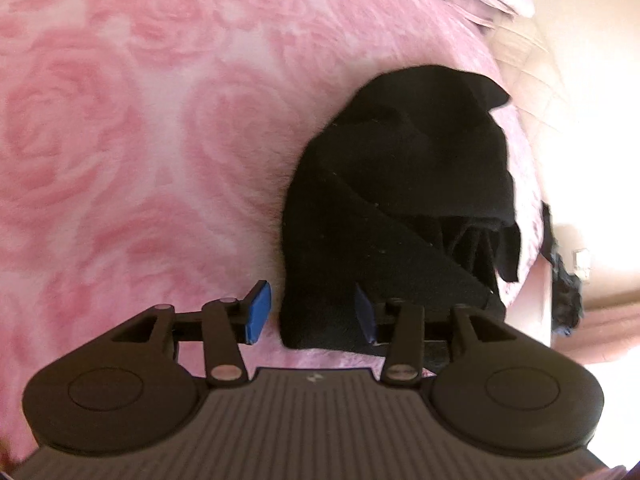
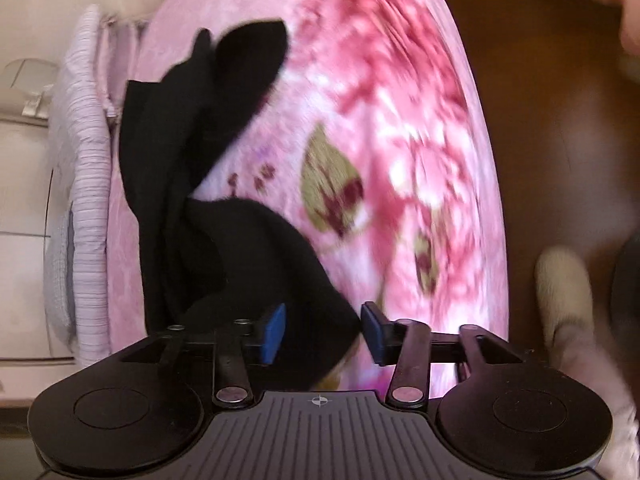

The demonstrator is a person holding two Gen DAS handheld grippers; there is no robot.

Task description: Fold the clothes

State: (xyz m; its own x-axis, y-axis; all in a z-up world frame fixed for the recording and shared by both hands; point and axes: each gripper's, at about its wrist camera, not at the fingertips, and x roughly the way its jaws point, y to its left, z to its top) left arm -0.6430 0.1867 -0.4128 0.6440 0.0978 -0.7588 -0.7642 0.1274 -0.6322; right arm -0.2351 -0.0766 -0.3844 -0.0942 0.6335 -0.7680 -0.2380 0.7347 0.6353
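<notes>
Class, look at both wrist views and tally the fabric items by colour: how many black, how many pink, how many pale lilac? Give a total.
Black: 1, the black garment, the same crumpled piece in both views
Pink: 1, the pink rose blanket under it
Pale lilac: 1, the striped lilac cloth at the blanket's edge
Total: 3

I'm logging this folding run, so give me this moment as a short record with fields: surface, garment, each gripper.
surface: pink rose-patterned blanket
garment: black garment, crumpled and partly folded over itself, lying on the blanket
left gripper: left gripper open, jaws apart around the garment's near edge, not closed on it
right gripper: right gripper open, a corner of the black cloth lying between its jaws
other: pale striped fabric beside the blanket
</notes>
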